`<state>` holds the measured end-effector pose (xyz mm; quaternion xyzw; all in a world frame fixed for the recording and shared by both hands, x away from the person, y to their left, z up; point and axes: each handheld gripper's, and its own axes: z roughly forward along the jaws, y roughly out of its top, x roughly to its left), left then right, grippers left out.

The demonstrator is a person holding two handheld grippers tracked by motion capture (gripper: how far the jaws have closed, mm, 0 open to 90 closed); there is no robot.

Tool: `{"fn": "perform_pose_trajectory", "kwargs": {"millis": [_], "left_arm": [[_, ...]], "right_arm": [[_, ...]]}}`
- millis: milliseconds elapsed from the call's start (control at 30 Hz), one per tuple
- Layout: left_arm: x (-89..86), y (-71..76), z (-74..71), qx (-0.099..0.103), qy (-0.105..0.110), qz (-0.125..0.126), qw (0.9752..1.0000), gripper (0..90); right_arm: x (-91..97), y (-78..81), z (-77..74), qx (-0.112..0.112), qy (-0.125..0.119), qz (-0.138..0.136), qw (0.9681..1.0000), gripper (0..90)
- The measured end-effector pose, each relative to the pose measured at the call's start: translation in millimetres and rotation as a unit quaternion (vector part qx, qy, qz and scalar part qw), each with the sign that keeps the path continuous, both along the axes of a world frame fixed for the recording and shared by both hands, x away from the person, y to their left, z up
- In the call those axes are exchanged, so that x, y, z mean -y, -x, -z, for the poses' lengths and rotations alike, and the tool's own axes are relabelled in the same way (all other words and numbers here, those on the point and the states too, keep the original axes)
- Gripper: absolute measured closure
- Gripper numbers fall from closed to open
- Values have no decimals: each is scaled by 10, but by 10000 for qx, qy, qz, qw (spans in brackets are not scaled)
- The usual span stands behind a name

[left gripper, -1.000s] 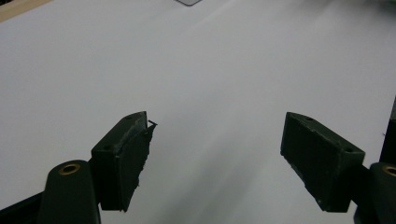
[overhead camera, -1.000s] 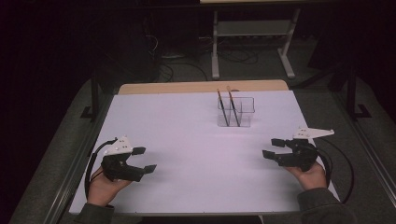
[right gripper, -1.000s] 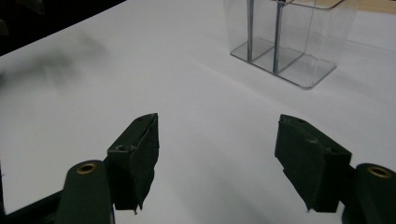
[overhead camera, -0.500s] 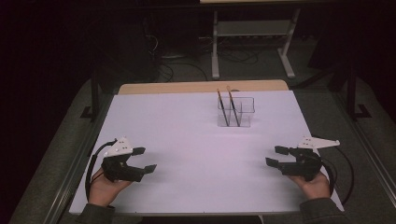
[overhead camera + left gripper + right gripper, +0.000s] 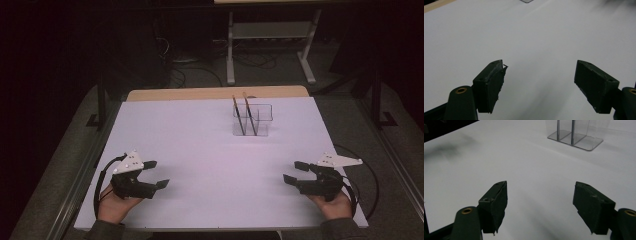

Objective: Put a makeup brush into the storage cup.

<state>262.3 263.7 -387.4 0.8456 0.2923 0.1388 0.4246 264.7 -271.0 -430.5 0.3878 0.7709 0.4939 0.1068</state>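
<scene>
A clear plastic holder (image 5: 259, 120) stands at the back of the white table (image 5: 210, 145), right of centre, with two thin dark sticks (image 5: 239, 116) upright in it. In the right gripper view the holder (image 5: 584, 137) is far ahead of the jaws. My left gripper (image 5: 159, 173) rests near the front left edge, open, nothing between its jaws (image 5: 540, 75). My right gripper (image 5: 291, 171) is near the front right edge, also open and empty (image 5: 540, 195). Its jaws have just opened a little further. Both point inward over bare table.
A wooden strip (image 5: 215, 93) edges the table's far side. Behind it, on the dark floor, are a metal stand (image 5: 270, 50) and loose cables (image 5: 190, 75). A dark frame rail (image 5: 85, 170) runs along the table's left side.
My right hand has drawn back toward the table's near edge and sunk slightly. The left hand has stayed where it was.
</scene>
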Motion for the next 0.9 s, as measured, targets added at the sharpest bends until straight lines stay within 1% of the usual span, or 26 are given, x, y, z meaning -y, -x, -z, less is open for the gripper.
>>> {"fn": "perform_pose_trajectory", "kwargs": {"millis": [33,67,133,167,267,300,333,467,533,567,600,633,700,733,767,800,867,900], "left_arm": [[4,14,13,-15,17,-25,10000,231],[1,20,22,22,-9,-19,10000,231],[3,41,54,-19,95,-54,9999,230],[-1,46,70,-43,102,-22,9999,227],[4,74,109,-88,55,23,9999,209],[3,79,114,-71,32,49,10000,207],[4,95,119,-101,53,24,9999,204],[-16,127,134,-58,52,31,10000,187],[-28,137,149,-64,61,45,10000,182],[-31,144,157,-99,83,17,9999,182],[-41,143,162,-92,80,31,9999,183],[-42,148,170,-118,159,11,9998,182],[-56,137,171,-103,152,20,9998,182],[-55,135,176,-128,191,6,9997,181],[-54,136,179,-133,187,10,9997,181],[-49,132,181,-104,123,51,9999,180],[-34,131,188,-129,77,60,9999,181],[-33,126,193,-120,96,62,9999,181]], "right_arm": [[-4,6,2,2,0,2,10000,263],[-9,11,4,10,-8,16,10000,261],[-14,18,7,62,10,10,10000,253],[-19,25,7,54,10,24,10000,249],[-31,35,14,60,10,23,10000,237],[-34,43,13,64,2,27,10000,235],[-35,49,11,81,-3,29,10000,235],[-29,67,10,155,-8,58,9999,221],[-26,77,10,155,-20,87,9998,211],[-24,82,11,164,-34,111,9998,209],[-19,84,13,197,-48,111,9997,209],[-17,89,13,197,-60,119,9997,208],[-13,100,12,208,-58,148,9997,203],[-11,104,9,223,-67,151,9996,203],[-7,107,8,249,-49,147,9996,202],[-8,110,7,249,-51,161,9995,202],[-5,110,8,270,-52,163,9995,200],[-4,106,9,278,-51,170,9995,195]]}}
